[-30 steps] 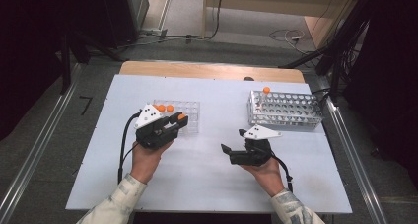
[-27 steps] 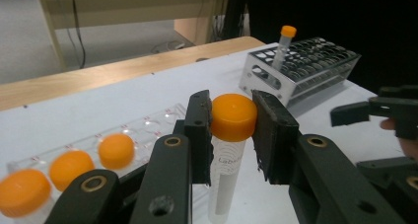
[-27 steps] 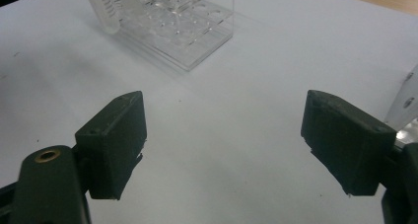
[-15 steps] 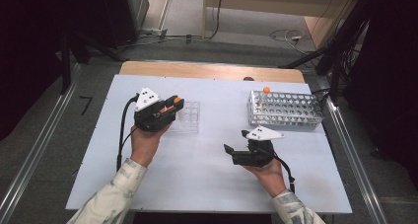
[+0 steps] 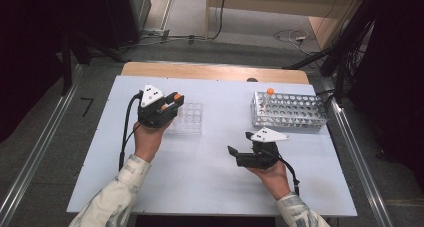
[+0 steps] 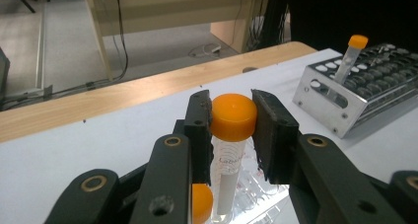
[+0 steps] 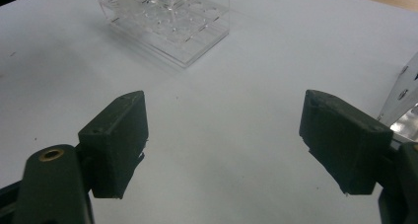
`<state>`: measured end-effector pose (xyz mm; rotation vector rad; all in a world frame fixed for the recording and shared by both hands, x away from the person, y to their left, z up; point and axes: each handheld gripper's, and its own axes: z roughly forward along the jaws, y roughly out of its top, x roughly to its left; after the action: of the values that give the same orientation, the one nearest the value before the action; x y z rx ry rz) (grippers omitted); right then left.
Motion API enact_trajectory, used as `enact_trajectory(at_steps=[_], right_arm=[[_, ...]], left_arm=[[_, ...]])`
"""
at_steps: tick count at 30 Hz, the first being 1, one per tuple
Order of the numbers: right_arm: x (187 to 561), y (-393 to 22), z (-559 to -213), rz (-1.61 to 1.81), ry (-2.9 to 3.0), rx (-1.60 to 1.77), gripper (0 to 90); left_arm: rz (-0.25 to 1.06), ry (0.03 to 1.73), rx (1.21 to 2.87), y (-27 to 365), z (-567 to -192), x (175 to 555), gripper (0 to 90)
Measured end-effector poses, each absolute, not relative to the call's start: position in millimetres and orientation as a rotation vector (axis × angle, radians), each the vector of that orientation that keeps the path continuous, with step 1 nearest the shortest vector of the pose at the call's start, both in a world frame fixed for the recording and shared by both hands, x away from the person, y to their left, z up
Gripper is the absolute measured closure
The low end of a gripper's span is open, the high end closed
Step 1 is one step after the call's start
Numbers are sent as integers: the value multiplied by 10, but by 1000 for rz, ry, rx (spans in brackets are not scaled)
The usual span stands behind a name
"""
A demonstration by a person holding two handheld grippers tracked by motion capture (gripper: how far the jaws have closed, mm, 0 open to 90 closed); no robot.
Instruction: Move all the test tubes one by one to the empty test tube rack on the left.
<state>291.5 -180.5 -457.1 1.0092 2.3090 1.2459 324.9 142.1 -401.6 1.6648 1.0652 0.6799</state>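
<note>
Left tongs (image 6: 231, 118) clenched on an orange-capped tube (image 6: 232, 135) at centre frame, above the clear rack (image 5: 187, 118) left of centre on the bench (image 5: 215, 187), right tongs (image 7: 224, 145) released, metal rack (image 5: 290, 112) upper right

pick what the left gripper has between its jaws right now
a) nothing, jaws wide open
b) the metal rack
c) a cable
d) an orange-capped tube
d: in the left gripper view the left gripper has both jaws pressed on the orange cap of a tube; the metal rack stands apart on the table.
</note>
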Motion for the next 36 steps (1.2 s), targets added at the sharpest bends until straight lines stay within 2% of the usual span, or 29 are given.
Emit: enact_trajectory(at_steps=[10, 26, 36], right_arm=[[2908, -1803, -4570, 1246, 2307, 1016, 178], [2908, -1804, -4579, 1239, 2304, 1024, 181], [2903, -1806, -4574, 1240, 2302, 1022, 182]], left_arm=[[678, 1086, 1726, 1377, -4246, 3263, 702], [707, 1081, 1747, 1354, -4243, 3253, 690], [715, 1096, 1737, 1364, -4235, 3249, 638]])
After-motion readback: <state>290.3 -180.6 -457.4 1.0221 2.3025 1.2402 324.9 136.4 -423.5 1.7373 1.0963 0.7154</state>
